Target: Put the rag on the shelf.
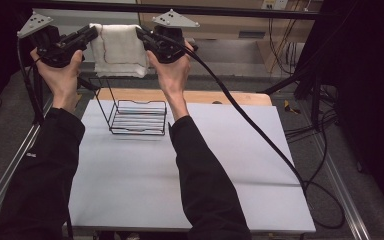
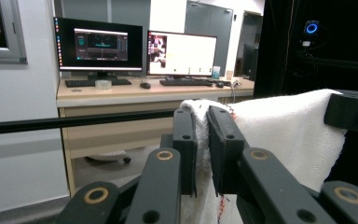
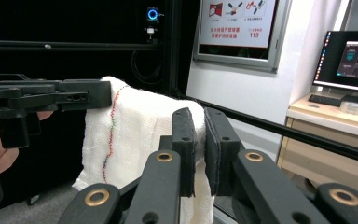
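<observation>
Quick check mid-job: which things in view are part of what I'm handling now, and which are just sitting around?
In the job:
- white towel, held up by its top corners
- left tongs, shut on the towel
- right tongs, shut on the towel
- black wire rack on the table, probably where it goes

Lying about:
- table
- monitors
- tape roll

Table [image 1: 220, 170]: white sheet over top, bare wooden strip along far edge at 12 o'clock. Black wire rack [image 1: 139, 118] stands directly on white sheet, toward 11 o'clock from table centre, near far edge; tall wire back on its left side. Faint crease runs across sheet toward 4 o'clock. Black cable [image 1: 260, 135] crosses right part, 1 to 4 o'clock.
</observation>
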`<control>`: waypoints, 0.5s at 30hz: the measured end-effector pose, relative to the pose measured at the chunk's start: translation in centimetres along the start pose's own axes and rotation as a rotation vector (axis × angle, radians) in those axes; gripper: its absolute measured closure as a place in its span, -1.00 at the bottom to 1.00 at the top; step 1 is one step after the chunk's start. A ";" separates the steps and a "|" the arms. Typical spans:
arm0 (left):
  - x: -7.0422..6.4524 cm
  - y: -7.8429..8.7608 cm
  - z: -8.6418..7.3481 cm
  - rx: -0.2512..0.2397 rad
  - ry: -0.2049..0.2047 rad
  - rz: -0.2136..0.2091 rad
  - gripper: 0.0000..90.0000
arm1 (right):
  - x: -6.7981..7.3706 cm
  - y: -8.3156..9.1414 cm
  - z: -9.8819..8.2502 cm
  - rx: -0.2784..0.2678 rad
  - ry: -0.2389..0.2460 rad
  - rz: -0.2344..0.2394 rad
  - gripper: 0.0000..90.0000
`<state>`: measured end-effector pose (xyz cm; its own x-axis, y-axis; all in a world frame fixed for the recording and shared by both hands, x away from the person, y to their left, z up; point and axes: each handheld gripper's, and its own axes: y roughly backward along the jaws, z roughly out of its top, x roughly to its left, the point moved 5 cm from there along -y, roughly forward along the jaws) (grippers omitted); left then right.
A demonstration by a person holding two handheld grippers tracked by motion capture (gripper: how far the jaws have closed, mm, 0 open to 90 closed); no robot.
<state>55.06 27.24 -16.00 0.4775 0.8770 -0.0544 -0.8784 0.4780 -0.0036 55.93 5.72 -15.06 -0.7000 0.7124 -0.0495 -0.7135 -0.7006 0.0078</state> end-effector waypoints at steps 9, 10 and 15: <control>0.9 -0.9 -1.2 0.019 0.001 0.010 0.81 | -0.5 -1.3 -1.2 0.028 0.001 -0.005 0.86; 0.9 -1.0 -1.3 0.021 0.003 0.009 0.81 | -0.6 -1.4 -1.3 0.030 0.002 -0.004 0.86; 1.2 -1.6 -1.8 0.034 0.008 0.013 0.81 | -1.0 -1.9 -1.8 0.051 0.009 -0.013 0.86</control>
<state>56.96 27.47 -17.86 0.4660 0.8826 -0.0627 -0.8830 0.4684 0.0314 58.00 6.28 -16.78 -0.6903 0.7212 -0.0589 -0.7236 -0.6878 0.0576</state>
